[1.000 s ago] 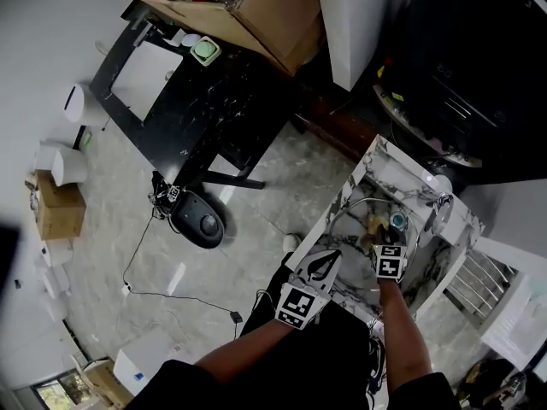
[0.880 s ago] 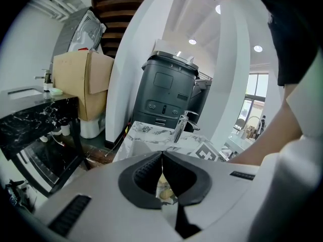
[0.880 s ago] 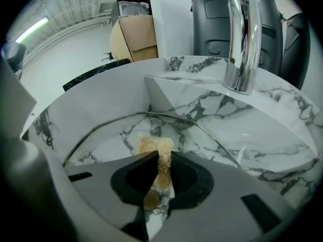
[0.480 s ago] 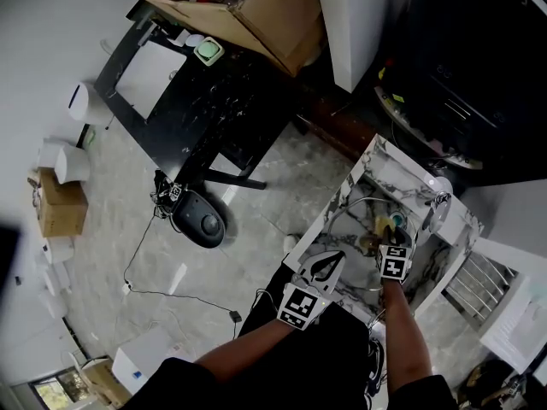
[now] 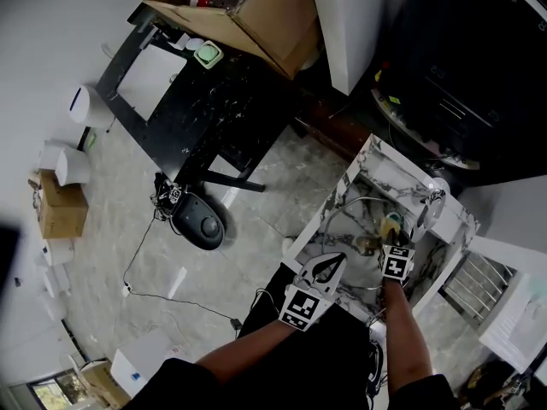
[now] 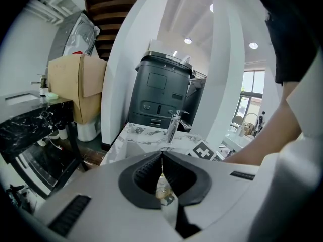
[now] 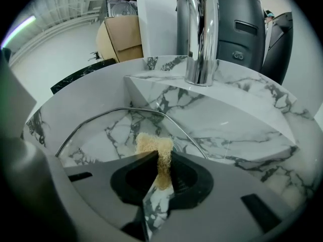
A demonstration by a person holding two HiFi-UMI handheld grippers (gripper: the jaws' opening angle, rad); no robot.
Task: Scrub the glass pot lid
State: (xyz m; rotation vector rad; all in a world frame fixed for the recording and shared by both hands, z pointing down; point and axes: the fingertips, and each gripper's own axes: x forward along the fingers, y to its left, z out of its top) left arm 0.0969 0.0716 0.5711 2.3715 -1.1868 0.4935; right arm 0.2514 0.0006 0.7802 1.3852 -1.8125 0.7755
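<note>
The glass pot lid (image 5: 352,220) stands tilted in the marble sink (image 5: 373,162); in the right gripper view its metal rim arcs over the clear glass of the lid (image 7: 101,132). My right gripper (image 5: 391,234) (image 7: 161,156) is shut on a tan scrub sponge (image 7: 155,146), which rests against the glass. My left gripper (image 5: 334,260) (image 6: 162,158) sits at the lid's near left edge with its jaws closed together. I cannot tell whether it pinches the rim.
A chrome faucet (image 7: 202,34) (image 5: 433,197) rises at the sink's far side. A dark appliance (image 6: 161,95) stands behind the counter. A black table (image 5: 197,101), a cardboard box (image 5: 248,15) and a round black device (image 5: 202,221) are off to the left.
My right gripper has edged slightly to the right across the lid with the sponge. The left gripper has barely moved.
</note>
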